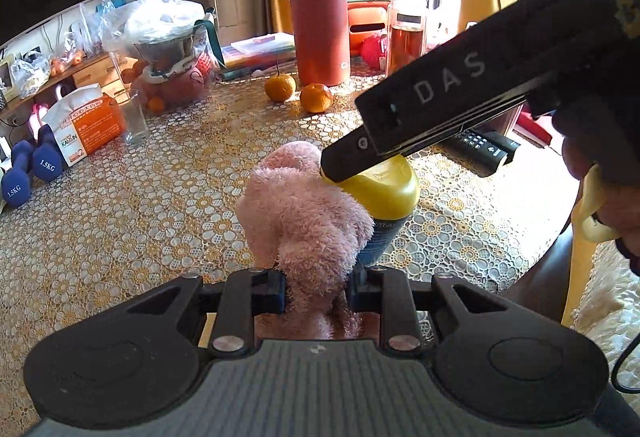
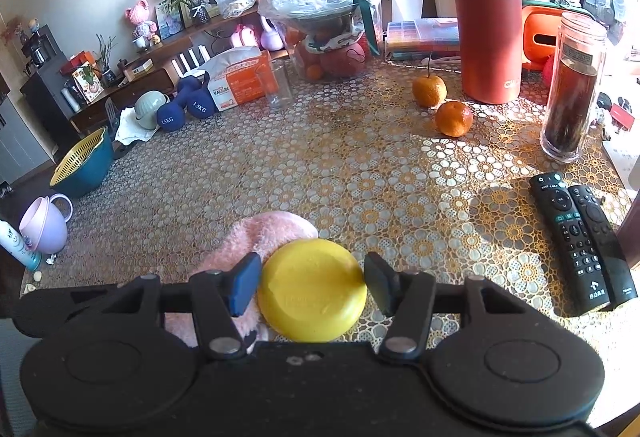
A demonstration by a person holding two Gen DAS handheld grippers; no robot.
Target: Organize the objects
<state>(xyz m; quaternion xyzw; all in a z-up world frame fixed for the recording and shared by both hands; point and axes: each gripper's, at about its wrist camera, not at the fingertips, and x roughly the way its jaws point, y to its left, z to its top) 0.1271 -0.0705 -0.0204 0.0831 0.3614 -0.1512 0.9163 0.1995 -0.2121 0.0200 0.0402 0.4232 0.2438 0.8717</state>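
Sunlight fell across the lace-patterned table (image 1: 160,205). Seen from the left wrist, the left gripper (image 1: 316,291) was clamped on a pink towel (image 1: 300,213), which lay against a yellow-capped bottle (image 1: 382,205); the right gripper (image 1: 340,167) touched the cap from above. Seen from the right wrist, the right gripper's (image 2: 312,285) fingers (image 2: 242,289) sat against either side of the cap (image 2: 312,289), with two remotes (image 2: 580,241) to the right.
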